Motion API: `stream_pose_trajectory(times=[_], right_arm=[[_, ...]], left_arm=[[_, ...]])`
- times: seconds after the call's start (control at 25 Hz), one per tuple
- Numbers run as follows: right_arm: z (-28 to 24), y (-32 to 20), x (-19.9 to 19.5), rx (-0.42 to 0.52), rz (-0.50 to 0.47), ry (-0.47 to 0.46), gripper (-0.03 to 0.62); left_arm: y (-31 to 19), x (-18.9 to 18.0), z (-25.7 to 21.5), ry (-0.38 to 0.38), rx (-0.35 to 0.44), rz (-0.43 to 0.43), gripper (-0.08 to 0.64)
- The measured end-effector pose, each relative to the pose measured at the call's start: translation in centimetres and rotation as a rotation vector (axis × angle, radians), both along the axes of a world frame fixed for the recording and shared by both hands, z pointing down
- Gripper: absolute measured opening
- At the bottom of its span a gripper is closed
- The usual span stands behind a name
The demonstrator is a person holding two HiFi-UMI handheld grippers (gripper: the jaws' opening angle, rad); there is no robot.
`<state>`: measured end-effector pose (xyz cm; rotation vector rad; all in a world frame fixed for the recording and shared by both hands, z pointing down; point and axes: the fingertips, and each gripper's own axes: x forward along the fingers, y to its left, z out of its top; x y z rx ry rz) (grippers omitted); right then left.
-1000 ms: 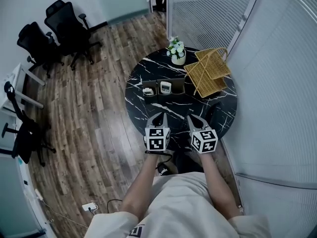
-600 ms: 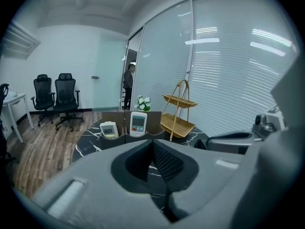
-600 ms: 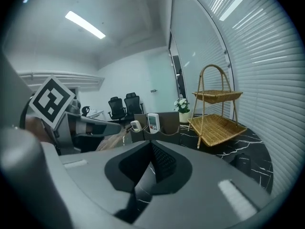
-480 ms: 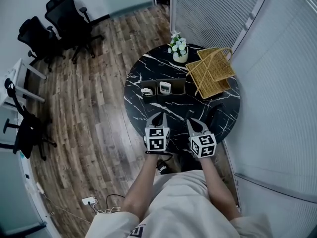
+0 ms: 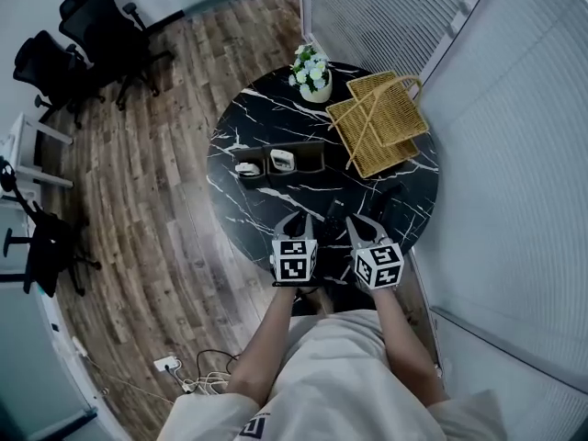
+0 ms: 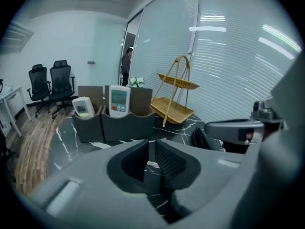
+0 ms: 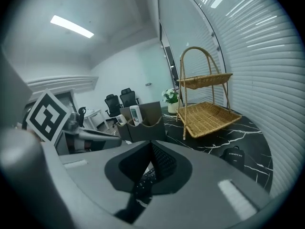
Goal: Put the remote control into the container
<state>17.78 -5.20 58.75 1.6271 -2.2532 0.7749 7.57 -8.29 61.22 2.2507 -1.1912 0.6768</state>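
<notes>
A dark three-part container (image 5: 280, 161) stands on the round black marble table (image 5: 248, 127), with two white remotes (image 6: 118, 100) upright in its left and middle parts. A black remote control (image 5: 331, 212) lies flat on the table between my grippers; the right gripper view shows its keys (image 7: 142, 180) just below the jaws. My left gripper (image 5: 296, 220) hovers at the near table edge. Its jaws are opening, a thin slit between the pads (image 6: 169, 159) and nothing in it. My right gripper (image 5: 356, 222) is shut and empty, just right of the remote.
A two-tier wicker basket (image 5: 377, 122) stands at the back right and a white flower pot (image 5: 312, 72) at the back. A small black pouch (image 5: 390, 202) lies right of my right gripper. Office chairs (image 5: 83, 35) stand far left. Blinds line the right wall.
The head view has swung, so the table now sits a little left and higher. Both grippers stay side by side at the near table edge, and the black remote now shows between them.
</notes>
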Motion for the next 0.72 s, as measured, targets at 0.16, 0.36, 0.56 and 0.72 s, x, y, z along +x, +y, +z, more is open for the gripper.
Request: stream_pose_trajectory(times=[0.16, 0.36, 0.56, 0.72], right_arm=[[0.9, -0.5, 2.0, -0.03, 0.001, -0.008, 0.002], [2.6, -0.9, 3.5, -0.066, -0.022, -0.005, 0.002], [4.0, -0.8, 4.2, -0.094, -0.081, 0.012, 0.002], [5.0, -1.7, 5.2, -0.112, -0.09, 0.024, 0.002]], left_arm=[[1.8, 3.9, 3.0, 0.023, -0.133, 0.11, 0.082], [2.7, 6.9, 6.1, -0.057, -0.193, 0.211, 0.18], [1.9, 8.6, 8.9, -0.171, -0.238, 0.237, 0.263], [1.7, 9.8, 11.2, -0.264, -0.279, 0.263, 0.281]])
